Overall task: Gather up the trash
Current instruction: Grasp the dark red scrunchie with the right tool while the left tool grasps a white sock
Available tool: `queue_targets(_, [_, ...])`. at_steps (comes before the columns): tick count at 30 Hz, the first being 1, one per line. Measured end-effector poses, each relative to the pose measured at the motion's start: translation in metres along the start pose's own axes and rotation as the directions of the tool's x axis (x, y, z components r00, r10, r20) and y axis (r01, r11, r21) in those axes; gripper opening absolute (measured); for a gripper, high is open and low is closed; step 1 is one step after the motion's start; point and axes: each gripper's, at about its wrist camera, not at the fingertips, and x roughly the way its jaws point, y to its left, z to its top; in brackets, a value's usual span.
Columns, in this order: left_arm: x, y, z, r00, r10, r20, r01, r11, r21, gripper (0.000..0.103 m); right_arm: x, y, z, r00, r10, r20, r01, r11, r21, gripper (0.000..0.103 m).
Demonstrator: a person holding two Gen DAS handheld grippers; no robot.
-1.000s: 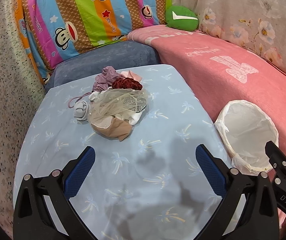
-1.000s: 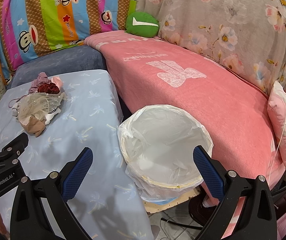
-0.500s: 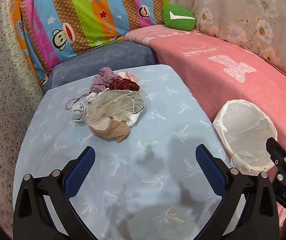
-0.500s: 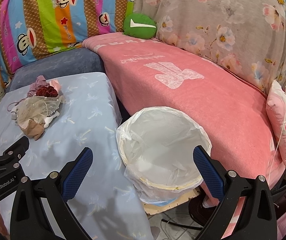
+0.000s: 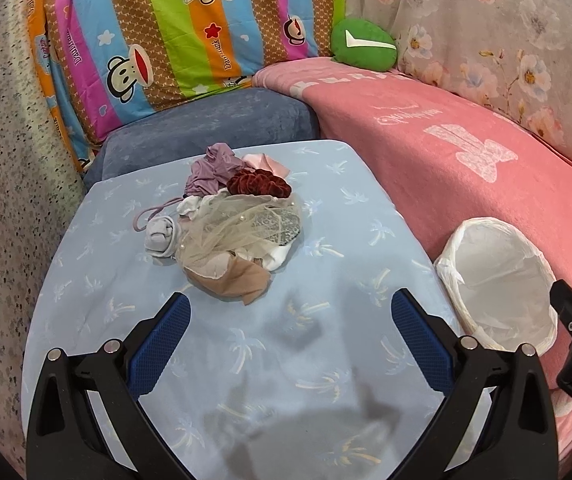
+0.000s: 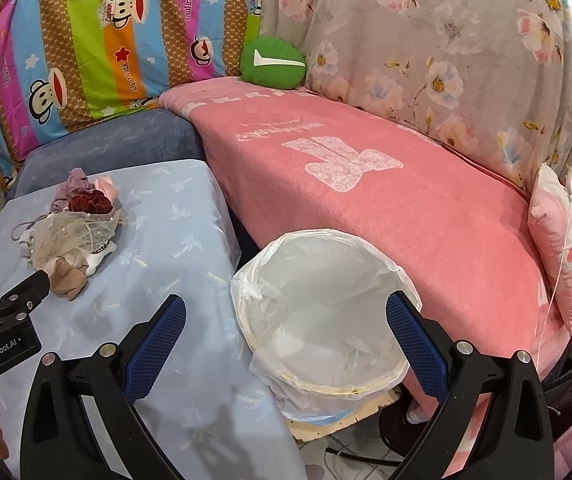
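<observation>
On the light-blue table (image 5: 97, 280) a heap of fabric scraps (image 5: 229, 228) lies just beyond the left gripper (image 5: 286, 320), jaws spread and empty, while the right gripper (image 6: 286, 320), equally agape, hovers over the white-lined bin (image 6: 322, 312) beside the table.

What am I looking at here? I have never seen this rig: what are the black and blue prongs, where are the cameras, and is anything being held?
No robot: a person carries a hand-held gripper in each hand, and each carries a fisheye camera looking along its two blue-padded fingers. The left hand-held gripper faces a pile of fabric scraps on the table's light blue palm-print cloth: beige netting, a dark red scrunchie, a tan stocking. The right hand-held gripper faces a bin with a white plastic liner, standing between the table and a pink-covered sofa. Both are open and hold nothing.
</observation>
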Motion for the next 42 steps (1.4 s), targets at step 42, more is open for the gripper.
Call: queue_targets(42, [0.143, 0.188, 0.04, 0.989, -0.061, -0.134, 0.016, 0.951, -0.308, 0.088, 0.137, 0.21, 0.096, 0.937, 0.344, -0.064, -0.345, 0.939, 0.0, 0.092])
